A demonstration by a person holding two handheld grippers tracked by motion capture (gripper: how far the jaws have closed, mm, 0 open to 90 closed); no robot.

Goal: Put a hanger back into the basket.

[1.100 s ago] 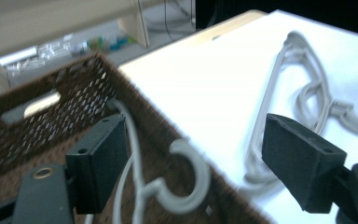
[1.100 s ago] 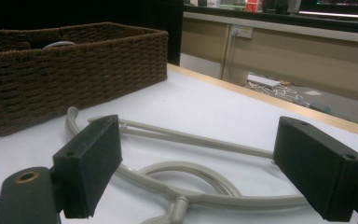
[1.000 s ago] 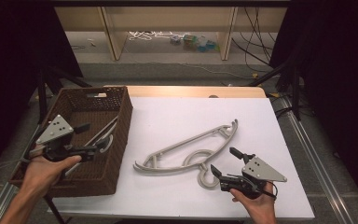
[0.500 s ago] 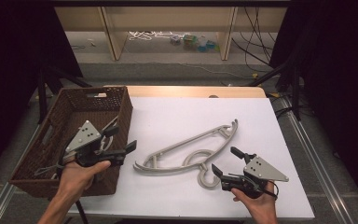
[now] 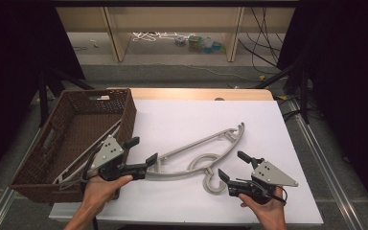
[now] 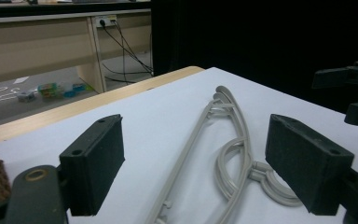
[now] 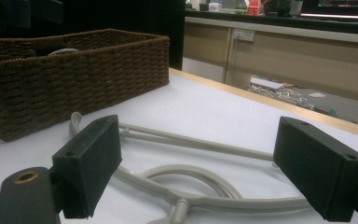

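Grey hanger (image 5: 199,154) is lying mid-desk w/ both grippers, left (image 5: 140,151) & right (image 5: 233,166), gaping wide, holding nothing. Left should be straddling one thin bar squarely before squeezing, I think.

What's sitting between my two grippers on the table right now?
The grey hanger lies on the white table between the left gripper and the right gripper, hook end toward the right one. The high view shows it; both grippers' jaws stand open.

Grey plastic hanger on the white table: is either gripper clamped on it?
No: the grey plastic hanger lies flat, with the left gripper and right gripper both open.
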